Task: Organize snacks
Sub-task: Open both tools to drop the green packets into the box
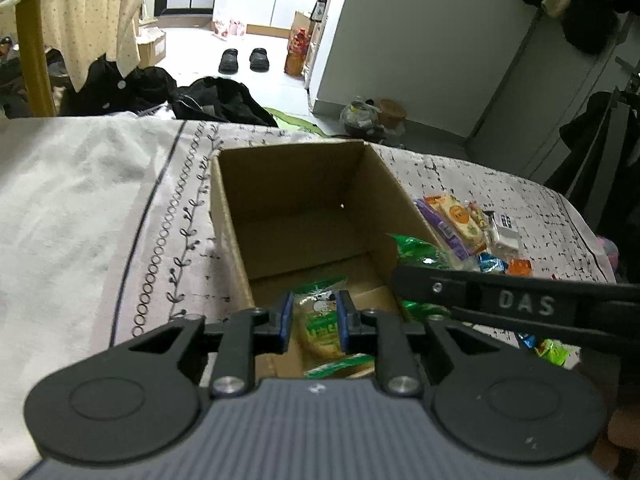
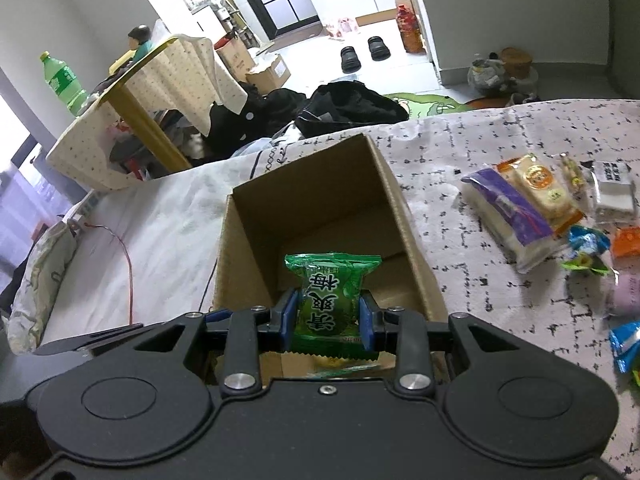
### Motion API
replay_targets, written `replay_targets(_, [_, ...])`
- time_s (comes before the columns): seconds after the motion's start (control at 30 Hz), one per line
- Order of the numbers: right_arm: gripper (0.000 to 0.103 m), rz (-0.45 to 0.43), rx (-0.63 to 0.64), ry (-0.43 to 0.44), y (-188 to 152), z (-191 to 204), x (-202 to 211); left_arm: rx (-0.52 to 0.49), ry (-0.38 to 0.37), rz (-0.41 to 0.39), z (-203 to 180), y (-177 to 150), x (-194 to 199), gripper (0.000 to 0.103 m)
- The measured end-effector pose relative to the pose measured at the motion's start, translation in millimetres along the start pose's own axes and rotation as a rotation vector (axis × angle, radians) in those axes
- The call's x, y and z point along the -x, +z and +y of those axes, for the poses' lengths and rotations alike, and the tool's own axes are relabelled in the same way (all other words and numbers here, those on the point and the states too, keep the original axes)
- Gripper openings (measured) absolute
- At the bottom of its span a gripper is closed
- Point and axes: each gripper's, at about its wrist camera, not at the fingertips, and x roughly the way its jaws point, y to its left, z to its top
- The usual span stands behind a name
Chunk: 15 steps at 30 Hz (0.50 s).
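An open cardboard box (image 1: 224,200) (image 2: 384,168) stands on a patterned bedsheet. My left gripper (image 1: 314,320) is over the box's near end; a green-and-yellow cookie packet (image 1: 320,332) shows between its blue pads, held or lying on the box floor, I cannot tell which. My right gripper (image 2: 328,316) is shut on a green plum-candy packet (image 2: 330,292) and holds it over the box's near edge. The right gripper's black body (image 1: 520,300) crosses the left wrist view at right. Several loose snacks lie right of the box, among them a purple-and-orange cake pack (image 2: 524,208) (image 1: 452,216).
The bedsheet (image 1: 100,208) spreads left of the box. A red cable (image 2: 126,256) lies on the bed at left. A yellow-legged table with a cloth (image 2: 152,80) and black clothes (image 2: 344,108) are beyond the bed. Small blue and orange sweets (image 2: 592,244) lie at the right.
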Motion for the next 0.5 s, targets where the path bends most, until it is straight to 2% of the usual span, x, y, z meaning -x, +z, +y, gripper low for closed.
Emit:
replay_targets(0.07, [0.035,-0.006,0.006,0.007,3.4,1.5,-0.7,0.007,0.007,-0.010,2.3,2.1,4.4,0.025])
replay_targets(0.13, [0.041,-0.018,0.009,0.007,5.5,1.1,3.5,0.020,0.010,-0.021,4.0,4.0,8.9,0.036])
replay_targets(0.2, [0.051,-0.034,0.000,0.018,6.9,-2.0,9.8,0.027,0.010,-0.034,3.2,5.5,12.7,0.056])
replay_targets(0.23, [0.056,-0.042,-0.004,0.016,7.4,-3.8,12.8,0.023,0.014,-0.043,1.1,5.8,13.4,0.060])
replay_targets(0.3, [0.057,-0.059,-0.009,0.010,7.8,-9.1,21.4,0.012,0.022,-0.053,-3.6,6.9,14.5,0.077])
replay_targets(0.37, [0.062,-0.069,-0.022,0.001,7.8,-15.5,28.4,0.008,0.023,-0.047,-7.4,8.4,13.6,0.084])
replay_targets(0.5, [0.070,-0.087,-0.056,-0.031,4.3,-33.5,43.4,-0.005,0.033,-0.041,-16.4,11.0,11.7,0.087])
